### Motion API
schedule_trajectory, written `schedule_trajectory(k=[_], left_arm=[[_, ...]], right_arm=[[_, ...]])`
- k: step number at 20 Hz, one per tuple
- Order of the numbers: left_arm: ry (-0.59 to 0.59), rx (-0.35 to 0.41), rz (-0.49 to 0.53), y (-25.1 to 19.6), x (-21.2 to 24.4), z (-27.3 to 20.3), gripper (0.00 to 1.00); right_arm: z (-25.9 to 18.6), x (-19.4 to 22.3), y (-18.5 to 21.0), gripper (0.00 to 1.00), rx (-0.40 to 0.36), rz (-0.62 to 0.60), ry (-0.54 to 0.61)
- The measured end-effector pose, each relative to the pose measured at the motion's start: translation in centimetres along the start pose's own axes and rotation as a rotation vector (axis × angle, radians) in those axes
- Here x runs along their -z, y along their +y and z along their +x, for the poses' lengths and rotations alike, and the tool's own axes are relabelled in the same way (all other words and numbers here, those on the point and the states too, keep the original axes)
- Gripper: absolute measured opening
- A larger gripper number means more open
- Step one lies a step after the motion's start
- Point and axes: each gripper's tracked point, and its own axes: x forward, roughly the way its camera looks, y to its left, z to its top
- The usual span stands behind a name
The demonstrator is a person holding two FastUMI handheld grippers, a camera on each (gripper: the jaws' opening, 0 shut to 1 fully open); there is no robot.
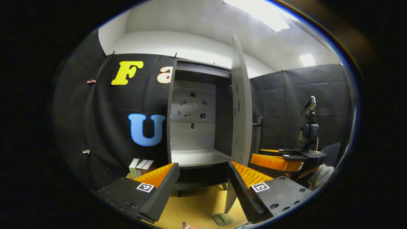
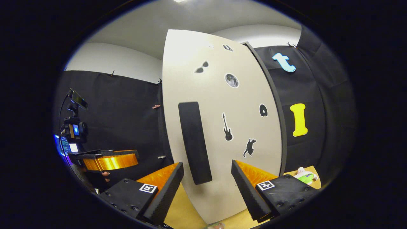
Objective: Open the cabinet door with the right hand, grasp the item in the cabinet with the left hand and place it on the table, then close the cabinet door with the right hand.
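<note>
The cabinet (image 1: 198, 127) stands at the back of the bench (image 1: 197, 206) with its door (image 1: 240, 105) swung wide, edge-on in the left gripper view, and its pale shelf (image 1: 198, 156) lies bare beneath a back panel dotted with small dark stickers. The left hand-held gripper (image 1: 203, 183) hangs in front of that opening with its fingers spread apart and nothing between them. Low on the bench near it lies a small greenish item (image 1: 222, 218), with another small thing (image 1: 187, 225) at the very edge that is too cut off to make out. A few books (image 1: 141, 167) stand beside the cabinet's left side. In the right gripper view the door's (image 2: 219, 127) pale outer face is close in front, carrying a long dark handle (image 2: 194, 143) and stickers shaped like a guitar, a cat and a moon. The right hand-held gripper (image 2: 206, 187) is open too, its fingers set either side of the handle's lower end without touching it. A small green and white toy (image 2: 304, 176) lies on the bench (image 2: 178, 210) to the right of the door.
</note>
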Motion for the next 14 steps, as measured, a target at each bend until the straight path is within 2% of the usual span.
schedule_trajectory(k=[3, 7, 10, 14], left_arm=[[-0.012, 0.039, -0.041, 0.5, 0.3, 1.1, 0.95], [-0.001, 0.060, -0.125, -0.3, 1.7, 1.8, 0.95], [0.000, 0.002, -0.123, 1.0, 1.5, 2.6, 0.95], [-0.027, -0.108, -0.091, 2.6, 0.8, 3.5, 0.95]], right_arm=[[-1.7, -0.4, 0.1, 0.97, 0.047, -0.110, -0.009], [-3.4, 1.4, -3.7, 0.98, 0.284, -0.237, 0.014], [-4.0, 0.5, -5.4, 0.97, 0.419, -0.271, 0.006], [-5.1, -1.3, -7.0, 0.97, 0.478, -0.286, -0.010]])
